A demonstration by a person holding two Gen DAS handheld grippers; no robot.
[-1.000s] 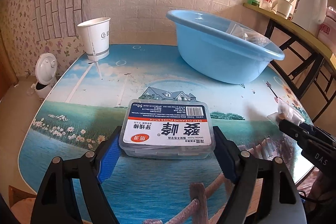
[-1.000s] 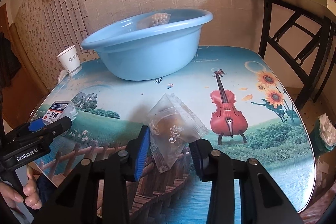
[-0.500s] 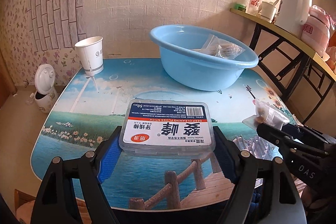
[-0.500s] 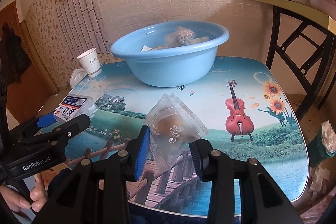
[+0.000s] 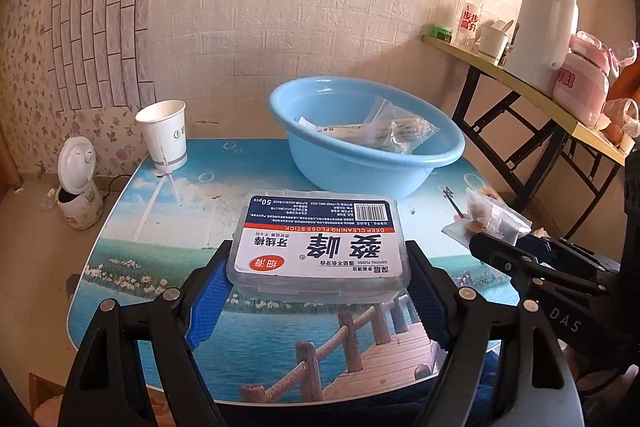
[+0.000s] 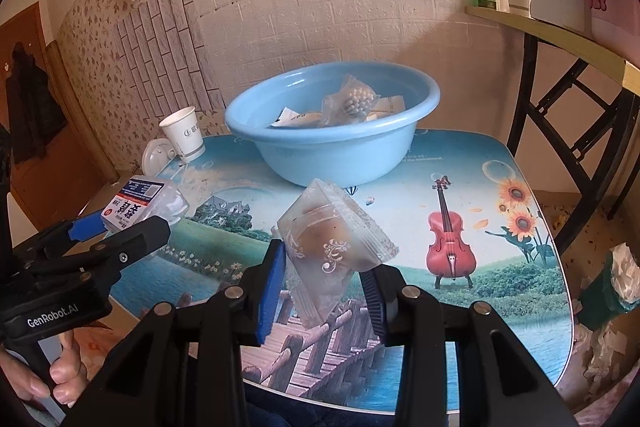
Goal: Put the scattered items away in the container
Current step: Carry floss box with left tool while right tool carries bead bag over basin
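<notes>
With your left gripper (image 5: 318, 277) clamping the floss box (image 5: 320, 237) and your right gripper (image 6: 324, 289) pinching the limp pouch (image 6: 334, 247), either could slip before reaching the basin (image 6: 332, 143).

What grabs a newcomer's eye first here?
Front and centre in each wrist view is a held item: the left gripper clamps a clear plastic dental floss box, the right gripper a frosted plastic snack packet, both above the picture-printed table. Behind them sits the round light-blue plastic basin, already holding several packets, with a white paper cup on its left.
</notes>
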